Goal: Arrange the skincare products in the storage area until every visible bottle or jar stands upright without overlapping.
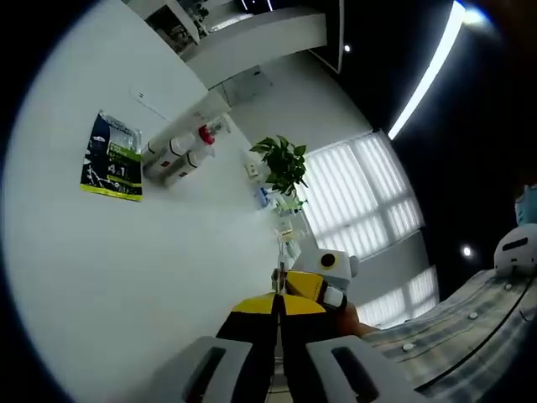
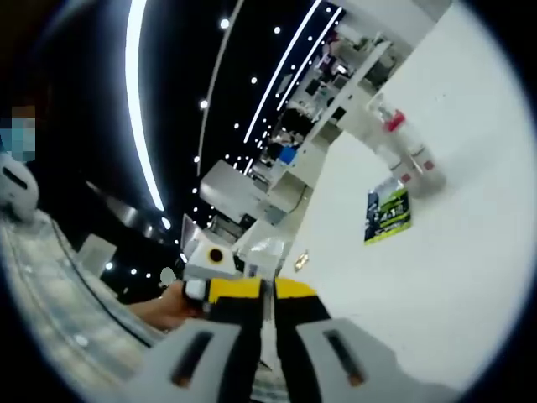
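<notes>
A: How are the fingers of the left gripper (image 1: 277,369) seen?

B: Pressed together with only a thin slit between them, nothing grasped. A yellow-and-black gripper with a white lens box (image 1: 312,285) is met just past their tips.

A: And the right gripper (image 2: 268,357)?

B: Its fingers are likewise clenched on nothing, tip to tip with the other yellow-and-black gripper (image 2: 243,290), which is held by a hand (image 2: 159,306).

A: Where are the skincare products found?

B: Two white bottles with red parts (image 1: 178,155) are seen lying on the white worktop (image 1: 126,277), far from both grippers, just beside a flat dark-blue-and-green sachet (image 1: 113,158). A green leafy plant (image 1: 281,164) is set further off, before white window blinds (image 1: 357,193).
</notes>
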`<action>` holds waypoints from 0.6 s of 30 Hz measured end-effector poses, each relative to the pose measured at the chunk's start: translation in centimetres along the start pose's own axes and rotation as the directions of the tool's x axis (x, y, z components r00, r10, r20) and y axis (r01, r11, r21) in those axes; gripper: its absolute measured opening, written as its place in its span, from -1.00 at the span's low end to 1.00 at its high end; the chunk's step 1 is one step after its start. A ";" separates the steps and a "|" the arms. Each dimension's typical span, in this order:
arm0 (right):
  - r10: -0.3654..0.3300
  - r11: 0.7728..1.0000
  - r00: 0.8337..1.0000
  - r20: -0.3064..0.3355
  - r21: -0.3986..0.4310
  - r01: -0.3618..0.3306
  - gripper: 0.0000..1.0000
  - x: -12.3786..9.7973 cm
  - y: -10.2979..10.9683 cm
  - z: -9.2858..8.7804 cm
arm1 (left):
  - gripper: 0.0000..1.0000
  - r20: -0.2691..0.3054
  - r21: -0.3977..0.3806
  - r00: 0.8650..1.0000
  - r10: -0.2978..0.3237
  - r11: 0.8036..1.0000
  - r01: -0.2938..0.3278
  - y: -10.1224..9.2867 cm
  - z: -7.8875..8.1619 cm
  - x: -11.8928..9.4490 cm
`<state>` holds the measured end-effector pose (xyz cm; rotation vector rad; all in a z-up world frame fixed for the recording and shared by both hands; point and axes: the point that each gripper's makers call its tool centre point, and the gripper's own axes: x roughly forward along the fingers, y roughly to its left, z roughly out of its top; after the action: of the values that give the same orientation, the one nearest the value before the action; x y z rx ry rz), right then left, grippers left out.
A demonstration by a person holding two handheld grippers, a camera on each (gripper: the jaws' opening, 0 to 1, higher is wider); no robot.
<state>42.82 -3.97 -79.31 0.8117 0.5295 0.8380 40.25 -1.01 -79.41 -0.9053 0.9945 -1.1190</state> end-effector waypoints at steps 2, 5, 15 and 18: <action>-0.018 0.999 1.000 -0.017 -0.037 0.018 -0.79 0.0 -0.2 -0.2 | -1.00 0.008 -0.008 1.000 0.002 1.000 -0.002 0.1 0.2 -0.1; -0.073 0.991 0.997 -0.030 -0.112 0.069 -0.57 0.0 -1.0 -0.1 | -1.00 0.020 -0.015 1.000 0.001 1.000 0.000 0.1 0.5 -0.2; -0.228 0.926 0.968 -0.108 -0.332 0.181 -0.25 -0.5 -3.0 -1.3 | -1.00 0.069 -0.033 0.997 0.040 0.999 -0.038 1.1 1.8 -0.5; -0.259 0.914 0.960 -0.106 -0.350 0.208 -0.13 -0.6 -3.2 -1.4 | -1.00 0.083 -0.048 0.995 0.054 0.998 -0.050 1.6 2.4 -0.6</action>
<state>42.93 -5.19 -82.67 0.3634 0.5847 0.7427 42.92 0.06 -80.09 -0.9507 0.9722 -1.0092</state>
